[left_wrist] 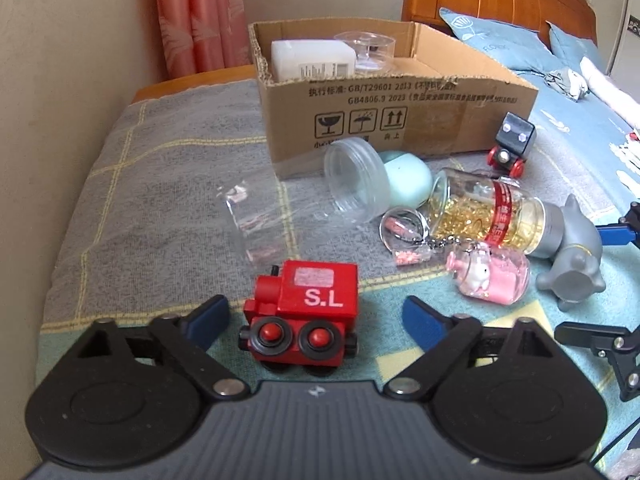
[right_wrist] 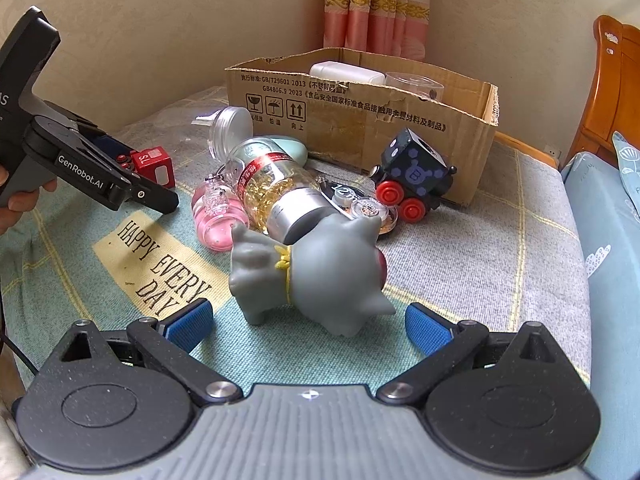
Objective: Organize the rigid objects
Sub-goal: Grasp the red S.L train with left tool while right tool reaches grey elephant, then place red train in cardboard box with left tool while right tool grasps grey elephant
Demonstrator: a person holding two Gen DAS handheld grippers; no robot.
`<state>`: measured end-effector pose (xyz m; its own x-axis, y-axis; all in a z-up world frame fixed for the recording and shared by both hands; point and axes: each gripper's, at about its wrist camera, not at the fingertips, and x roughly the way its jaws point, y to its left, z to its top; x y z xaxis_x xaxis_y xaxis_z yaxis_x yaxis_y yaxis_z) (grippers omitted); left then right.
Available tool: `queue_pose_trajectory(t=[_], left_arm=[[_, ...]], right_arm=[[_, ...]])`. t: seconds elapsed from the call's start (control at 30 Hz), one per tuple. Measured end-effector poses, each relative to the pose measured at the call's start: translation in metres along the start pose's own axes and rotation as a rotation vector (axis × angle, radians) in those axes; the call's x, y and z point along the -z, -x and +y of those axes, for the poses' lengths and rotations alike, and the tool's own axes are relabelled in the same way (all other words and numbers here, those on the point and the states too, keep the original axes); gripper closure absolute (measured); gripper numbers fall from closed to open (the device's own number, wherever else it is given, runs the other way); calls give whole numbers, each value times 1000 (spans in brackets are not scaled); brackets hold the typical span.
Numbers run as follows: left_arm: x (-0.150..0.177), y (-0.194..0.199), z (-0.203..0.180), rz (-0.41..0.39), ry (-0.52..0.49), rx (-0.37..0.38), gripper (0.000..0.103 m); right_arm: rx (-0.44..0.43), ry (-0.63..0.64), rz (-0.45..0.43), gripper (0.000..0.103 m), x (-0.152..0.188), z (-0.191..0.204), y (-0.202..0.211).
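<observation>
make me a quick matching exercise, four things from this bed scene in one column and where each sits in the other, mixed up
Things:
1. red toy train
2. white container
3. grey animal figurine
4. black toy train

Places:
A. inside the cardboard box
B. between the open right gripper jaws
C. on the bed against the outside of the box
D. between the open left gripper jaws

Pairs: 1-D, 2-A, 3-B, 4-C
</observation>
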<state>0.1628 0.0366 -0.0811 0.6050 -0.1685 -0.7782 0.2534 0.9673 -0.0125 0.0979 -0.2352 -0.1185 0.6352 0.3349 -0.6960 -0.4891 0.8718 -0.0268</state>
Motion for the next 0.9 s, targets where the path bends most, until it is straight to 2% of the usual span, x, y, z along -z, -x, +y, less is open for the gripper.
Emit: queue_pose_trajectory(t=[0.13,0.37,0.47,0.53,0.63,0.9], left_arm=[[-2,3,4,-5,3,-2,32],[-3,3,6,-2,0,0,35],[-3,3,6,1,-3,4,38],[-5,4,7,5,-3,4,45],[-5,5,7,13,-5,5,51],[-5,18,1,19,-33,13,53]], right_arm=[[-9,8,29,0,-6,-2,-4],[-38,33,22,2,-19,-3,-4],[-47,34,32,8,-22,-3,-4],[-47,27,40,17,-24,-4,-4],[-25,31,52,26,-24,-4,-3],[-5,41,79,27,-26,-7,7]])
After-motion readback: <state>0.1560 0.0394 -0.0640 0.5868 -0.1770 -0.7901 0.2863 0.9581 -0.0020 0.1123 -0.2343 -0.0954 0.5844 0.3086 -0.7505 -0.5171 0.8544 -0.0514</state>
